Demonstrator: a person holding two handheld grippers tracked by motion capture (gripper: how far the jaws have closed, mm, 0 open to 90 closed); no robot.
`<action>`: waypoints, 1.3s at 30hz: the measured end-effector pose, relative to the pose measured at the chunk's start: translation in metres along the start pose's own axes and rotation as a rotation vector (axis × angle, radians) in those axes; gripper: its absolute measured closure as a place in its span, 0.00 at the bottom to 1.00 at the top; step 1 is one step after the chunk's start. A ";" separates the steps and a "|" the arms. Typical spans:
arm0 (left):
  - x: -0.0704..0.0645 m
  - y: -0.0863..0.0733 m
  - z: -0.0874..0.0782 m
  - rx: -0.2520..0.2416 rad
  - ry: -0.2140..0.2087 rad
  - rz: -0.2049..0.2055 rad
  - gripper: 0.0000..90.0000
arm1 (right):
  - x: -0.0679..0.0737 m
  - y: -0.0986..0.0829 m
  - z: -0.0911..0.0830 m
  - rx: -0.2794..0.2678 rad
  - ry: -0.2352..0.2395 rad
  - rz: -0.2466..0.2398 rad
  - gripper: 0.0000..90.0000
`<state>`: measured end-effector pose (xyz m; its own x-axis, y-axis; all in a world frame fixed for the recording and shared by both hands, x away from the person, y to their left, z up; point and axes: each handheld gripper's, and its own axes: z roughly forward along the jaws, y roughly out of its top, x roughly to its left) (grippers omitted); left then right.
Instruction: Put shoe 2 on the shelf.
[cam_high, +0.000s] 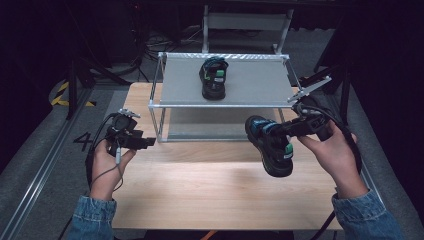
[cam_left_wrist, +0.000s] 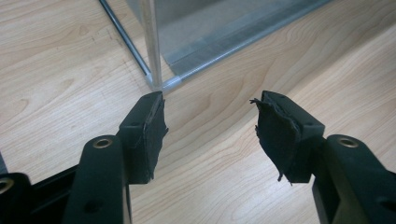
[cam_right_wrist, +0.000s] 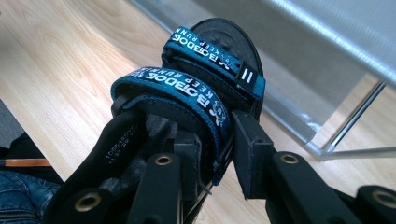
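A black sandal with blue straps hangs above the right side of the wooden table, in front of the metal rack. My right gripper is shut on the side edge of this sandal near its wider strap. A second matching sandal lies on the rack's grey top shelf. At the table's left, my left gripper stands open with nothing between its jaws, just before the rack's front left post.
The metal rack takes up the back half of the table, with a lower shelf beneath. Bare wood spreads across the front. Cables trail from both grippers. Dark floor and a rail lie to the left.
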<state>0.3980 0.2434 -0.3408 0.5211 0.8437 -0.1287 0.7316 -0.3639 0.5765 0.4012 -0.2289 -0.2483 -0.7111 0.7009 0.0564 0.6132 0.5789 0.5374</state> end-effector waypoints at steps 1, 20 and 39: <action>0.001 -0.001 0.000 0.001 0.002 0.003 0.46 | 0.001 0.002 -0.002 -0.001 -0.002 -0.004 0.81; 0.007 -0.004 0.001 0.026 0.038 -0.012 0.34 | 0.000 0.049 -0.026 -0.031 0.001 -0.026 0.81; 0.015 0.001 0.005 0.038 0.015 -0.042 0.32 | -0.025 0.094 -0.021 -0.038 -0.050 0.059 0.81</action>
<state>0.4080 0.2537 -0.3461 0.4827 0.8646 -0.1397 0.7690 -0.3421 0.5400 0.4693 -0.2005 -0.1814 -0.6551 0.7541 0.0471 0.6394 0.5200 0.5663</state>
